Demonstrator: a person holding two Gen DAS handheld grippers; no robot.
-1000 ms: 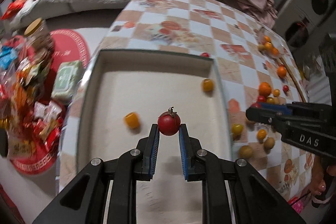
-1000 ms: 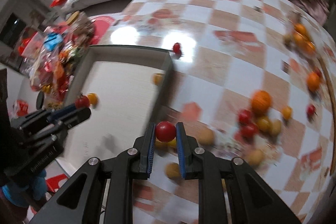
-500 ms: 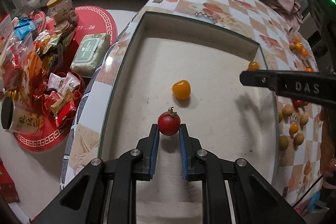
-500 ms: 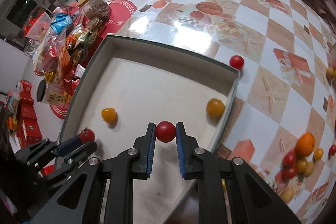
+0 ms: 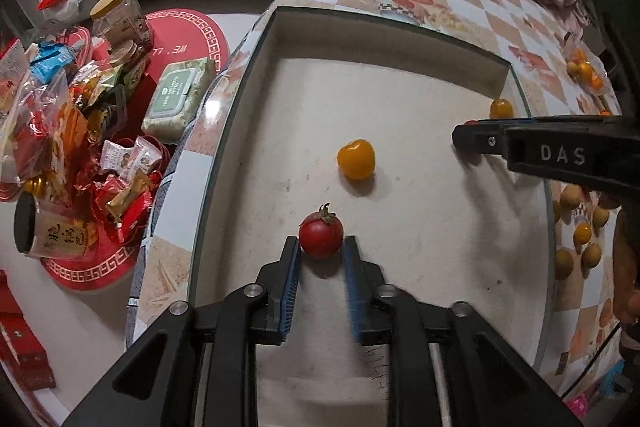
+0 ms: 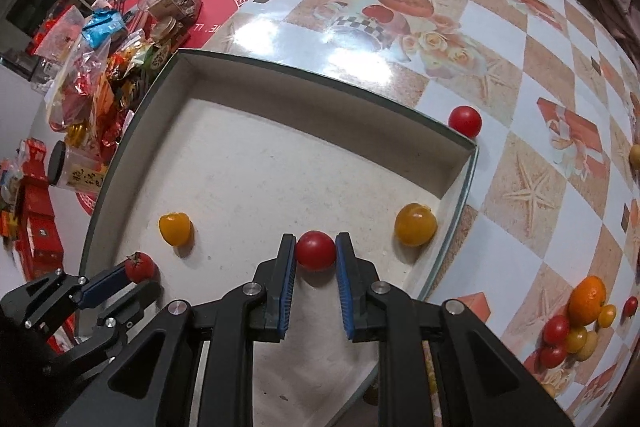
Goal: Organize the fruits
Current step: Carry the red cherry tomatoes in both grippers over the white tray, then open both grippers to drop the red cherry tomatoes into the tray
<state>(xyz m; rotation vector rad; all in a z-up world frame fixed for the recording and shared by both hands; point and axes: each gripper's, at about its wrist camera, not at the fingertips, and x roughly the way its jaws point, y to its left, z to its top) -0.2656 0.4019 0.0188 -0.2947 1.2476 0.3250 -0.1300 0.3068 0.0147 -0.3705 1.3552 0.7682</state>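
My left gripper [image 5: 321, 247] has its jaws slightly parted around a red tomato with a green stem [image 5: 321, 234], which rests low on the floor of the white tray [image 5: 400, 99]. My right gripper [image 6: 315, 251] is shut on a smooth red tomato [image 6: 315, 250] just above the tray floor [image 6: 248, 163]. Two yellow tomatoes lie in the tray [image 6: 175, 228], [image 6: 415, 224]. The left gripper also shows in the right wrist view [image 6: 136, 277] with its stemmed tomato [image 6: 140, 266]. The right gripper shows in the left wrist view [image 5: 472, 137].
A loose red tomato [image 6: 464, 121] sits on the checkered table just outside the tray's far corner. A cluster of red, yellow and orange fruits [image 6: 576, 323] lies at the table's right. Snack bags and jars [image 5: 72, 131] crowd the floor at left.
Both grippers have moved lower and further into the tray. The left jaws have widened slightly and the stemmed tomato now rests on the tray floor.
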